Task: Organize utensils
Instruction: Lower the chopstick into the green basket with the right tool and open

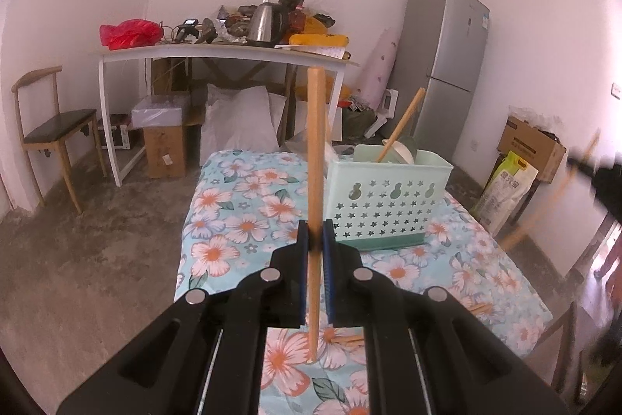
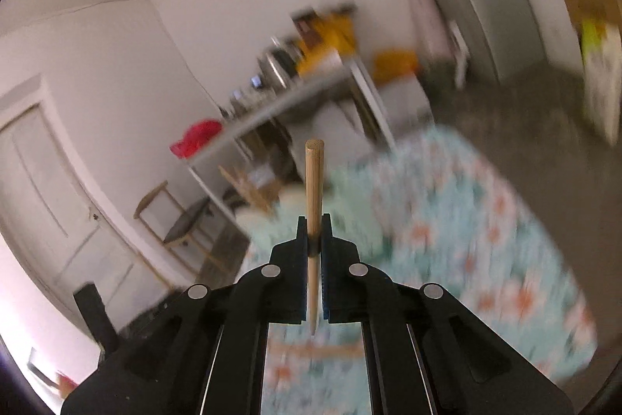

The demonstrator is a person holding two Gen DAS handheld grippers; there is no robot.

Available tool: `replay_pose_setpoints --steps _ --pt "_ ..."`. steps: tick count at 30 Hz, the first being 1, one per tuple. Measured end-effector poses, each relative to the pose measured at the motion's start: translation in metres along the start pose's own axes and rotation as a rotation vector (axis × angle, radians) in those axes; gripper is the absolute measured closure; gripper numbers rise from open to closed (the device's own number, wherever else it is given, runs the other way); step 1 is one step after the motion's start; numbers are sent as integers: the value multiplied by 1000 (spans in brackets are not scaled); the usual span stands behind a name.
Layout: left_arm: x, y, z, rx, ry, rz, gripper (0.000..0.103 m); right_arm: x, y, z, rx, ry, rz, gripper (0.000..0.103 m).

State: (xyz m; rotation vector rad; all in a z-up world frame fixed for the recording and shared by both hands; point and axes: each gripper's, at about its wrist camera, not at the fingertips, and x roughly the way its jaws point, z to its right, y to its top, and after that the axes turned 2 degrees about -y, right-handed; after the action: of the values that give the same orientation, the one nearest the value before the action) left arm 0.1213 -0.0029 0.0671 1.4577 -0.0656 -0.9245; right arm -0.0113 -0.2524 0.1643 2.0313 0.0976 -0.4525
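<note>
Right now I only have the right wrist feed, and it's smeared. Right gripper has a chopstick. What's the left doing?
Observer: The left gripper is shut on its own chopstick, held upright.
Operator: Where's the utensil holder? Can't find it in my feed.
Observer: The mint green basket sits on the floral cloth, just beyond and right of the left gripper.
Operator: Anything in it already?
Observer: Yes, one chopstick leans out of it, and there is pale crockery beside that; I can't tell what exactly.
Operator: Any left to pick up?
Observer: At least one more chopstick lies on the cloth under the left gripper.
</note>
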Motion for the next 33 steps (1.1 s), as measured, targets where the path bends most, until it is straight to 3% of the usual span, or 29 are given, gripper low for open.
replay_pose_setpoints --steps 5,10,19,21,26,33 --pt "5 0 2 7 10 -5 97 10 47 -19 -134 -30 164 99" --pt "12 -1 5 17 20 -9 97 44 66 -28 -208 -54 205 99" --pt "15 -2 7 32 23 -8 97 128 50 -24 -298 -129 49 99" --pt "16 -3 7 36 23 -8 97 142 43 -19 -299 -115 -20 99" --pt "16 -3 7 35 24 -8 97 139 36 -9 -256 -83 -66 95" --pt "16 -2 7 34 26 -4 97 117 40 -7 -232 -50 -39 71"
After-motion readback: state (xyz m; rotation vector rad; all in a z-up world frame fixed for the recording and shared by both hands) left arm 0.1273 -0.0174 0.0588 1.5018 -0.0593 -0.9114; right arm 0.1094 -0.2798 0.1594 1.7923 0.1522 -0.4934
